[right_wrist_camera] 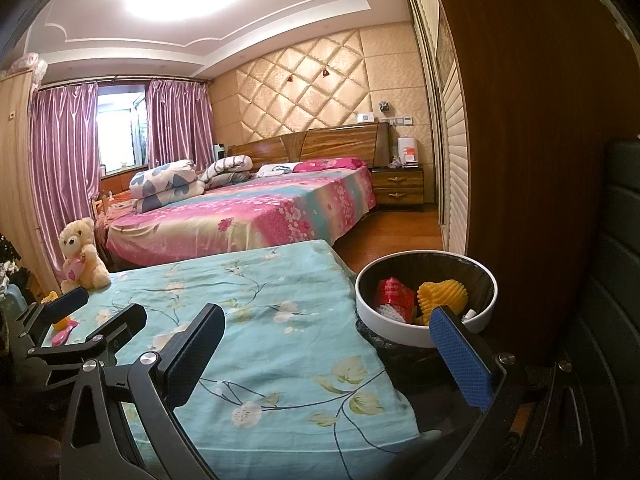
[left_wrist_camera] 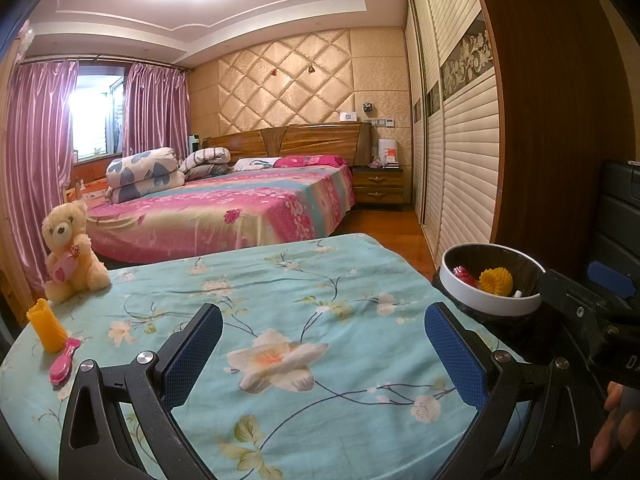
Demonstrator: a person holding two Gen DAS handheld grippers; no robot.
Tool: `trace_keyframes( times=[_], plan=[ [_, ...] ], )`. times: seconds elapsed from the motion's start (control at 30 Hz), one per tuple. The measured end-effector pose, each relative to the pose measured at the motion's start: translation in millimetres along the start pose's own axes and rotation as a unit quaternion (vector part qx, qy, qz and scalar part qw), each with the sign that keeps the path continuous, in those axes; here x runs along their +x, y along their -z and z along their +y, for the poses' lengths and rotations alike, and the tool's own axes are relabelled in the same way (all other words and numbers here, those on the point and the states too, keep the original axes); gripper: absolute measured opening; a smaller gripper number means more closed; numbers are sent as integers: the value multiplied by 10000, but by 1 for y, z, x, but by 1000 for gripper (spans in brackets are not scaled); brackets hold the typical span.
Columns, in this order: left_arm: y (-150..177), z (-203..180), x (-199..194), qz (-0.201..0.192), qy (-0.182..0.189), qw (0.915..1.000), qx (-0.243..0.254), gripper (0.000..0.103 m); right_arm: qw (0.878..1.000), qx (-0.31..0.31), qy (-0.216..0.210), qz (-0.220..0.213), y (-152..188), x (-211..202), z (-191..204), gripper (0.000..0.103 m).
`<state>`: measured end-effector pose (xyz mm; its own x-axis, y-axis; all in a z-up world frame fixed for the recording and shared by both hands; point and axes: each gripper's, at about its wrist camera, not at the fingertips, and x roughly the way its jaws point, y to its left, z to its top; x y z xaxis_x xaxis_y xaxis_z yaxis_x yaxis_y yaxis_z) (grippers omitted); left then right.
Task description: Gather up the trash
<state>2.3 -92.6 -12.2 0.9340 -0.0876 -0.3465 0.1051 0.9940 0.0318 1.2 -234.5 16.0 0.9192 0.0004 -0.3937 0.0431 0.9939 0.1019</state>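
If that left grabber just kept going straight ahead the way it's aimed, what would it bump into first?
Probably nothing soon. The left gripper hangs open above the floral tablecloth, aimed along it toward the bed. The teddy bear sits well left and the bin right. If tilted down, cloth first; depth is unclear.

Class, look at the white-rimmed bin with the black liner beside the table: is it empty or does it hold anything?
Not empty: the white-rimmed bin holds yellow foam netting and a red wrapper.

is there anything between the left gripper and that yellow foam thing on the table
Nothing visible blocks it. The left gripper is open over bare floral cloth, and the yellow foam net stands upright off to its left. Only the pink toy brush lies beside the net, on the nearer side, and the teddy bear sits behind it.
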Motion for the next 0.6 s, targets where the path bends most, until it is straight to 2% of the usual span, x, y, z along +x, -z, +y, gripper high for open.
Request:
trace_keyframes(
  times=[0.6],
  plan=[
    [0, 1, 2, 9, 16, 10000, 10, 102, 10000, 16, -24, 34, 1, 1, 4, 103]
  ],
)
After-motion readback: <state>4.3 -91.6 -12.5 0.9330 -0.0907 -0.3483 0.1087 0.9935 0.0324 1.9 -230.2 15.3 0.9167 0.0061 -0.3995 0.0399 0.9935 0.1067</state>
